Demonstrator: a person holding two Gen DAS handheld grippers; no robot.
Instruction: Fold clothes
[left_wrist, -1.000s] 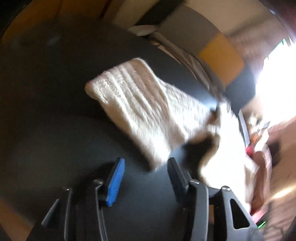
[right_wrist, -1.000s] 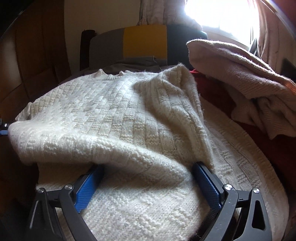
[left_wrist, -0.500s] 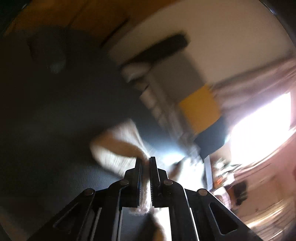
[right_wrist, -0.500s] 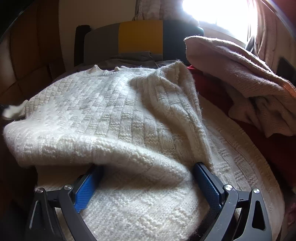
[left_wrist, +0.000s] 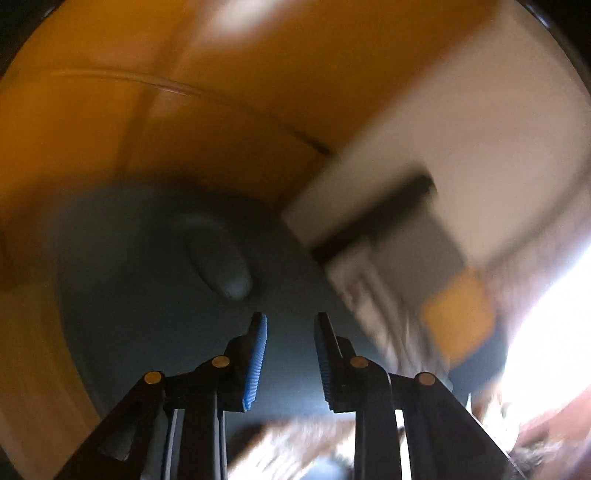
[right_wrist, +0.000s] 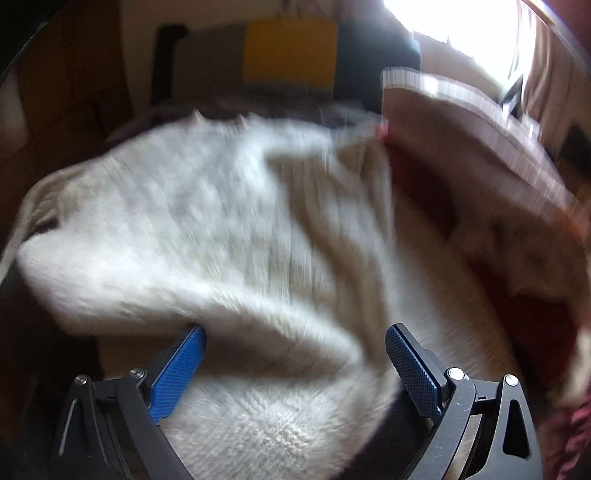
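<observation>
A cream knitted sweater (right_wrist: 221, 236) lies spread on the dark table, partly folded over itself, filling the right wrist view. My right gripper (right_wrist: 295, 350) is open, its blue pads on either side of the sweater's near fold. My left gripper (left_wrist: 290, 339) is partly open and empty, raised and pointing over the dark table (left_wrist: 147, 277). A blurred strip of cream knit (left_wrist: 288, 446) shows below its fingers. Both views are motion-blurred.
A pinkish-beige garment (right_wrist: 480, 155) lies on a red one (right_wrist: 424, 184) at the right. A grey, yellow and dark chair back (right_wrist: 291, 55) stands behind the table. A bright window (right_wrist: 461, 26) is at the upper right. Orange-brown wall panels (left_wrist: 184, 110) rise behind the table.
My left gripper shut on the sweater's sleeve, carried it, then opened and let go while swinging upward. My right gripper stayed open and shifted slightly; the sweater's left edge has moved.
</observation>
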